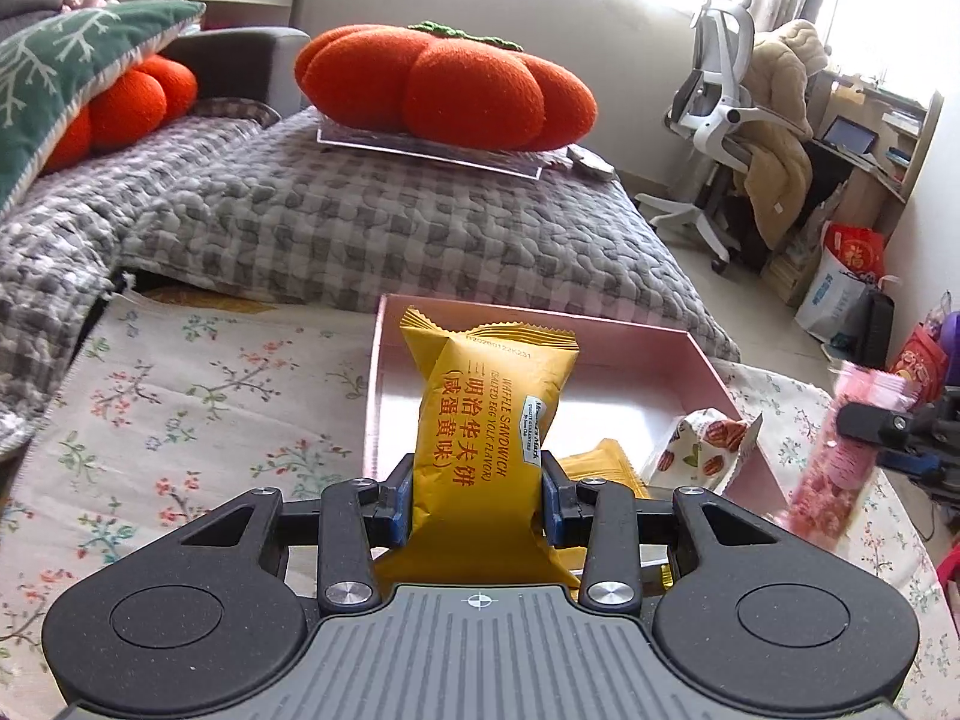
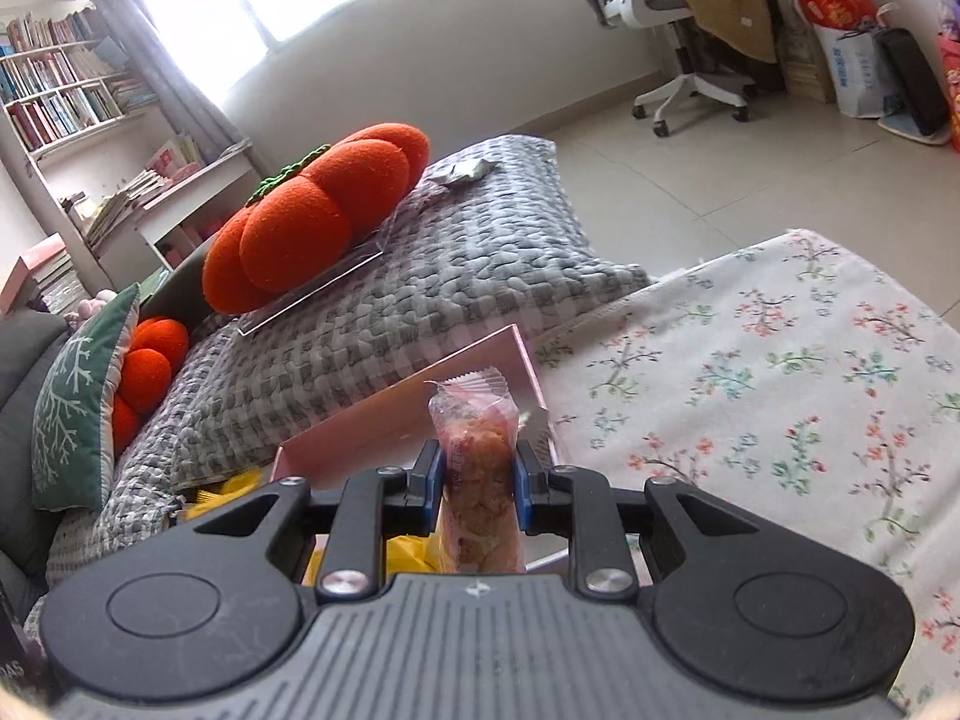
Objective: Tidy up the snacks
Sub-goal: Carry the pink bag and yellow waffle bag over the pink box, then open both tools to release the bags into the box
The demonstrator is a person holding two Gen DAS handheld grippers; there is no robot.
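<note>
My left gripper (image 1: 477, 495) is shut on a yellow waffle sandwich packet (image 1: 486, 420) and holds it upright above the pink box (image 1: 702, 360). Inside the box lie another yellow packet (image 1: 600, 465) and a white nut-print packet (image 1: 702, 441). My right gripper (image 2: 478, 480) is shut on a clear pink snack bar (image 2: 477, 468), held upright near the pink box (image 2: 420, 396). In the left wrist view the right gripper with the pink bar (image 1: 840, 450) is to the right of the box.
The box rests on a floral cloth (image 1: 180, 408). Behind it a grey checked quilt (image 1: 372, 222) carries an orange pumpkin cushion (image 1: 444, 90) on a clear tray. A white office chair (image 1: 720, 114) and bags (image 1: 840, 276) stand on the floor at the right.
</note>
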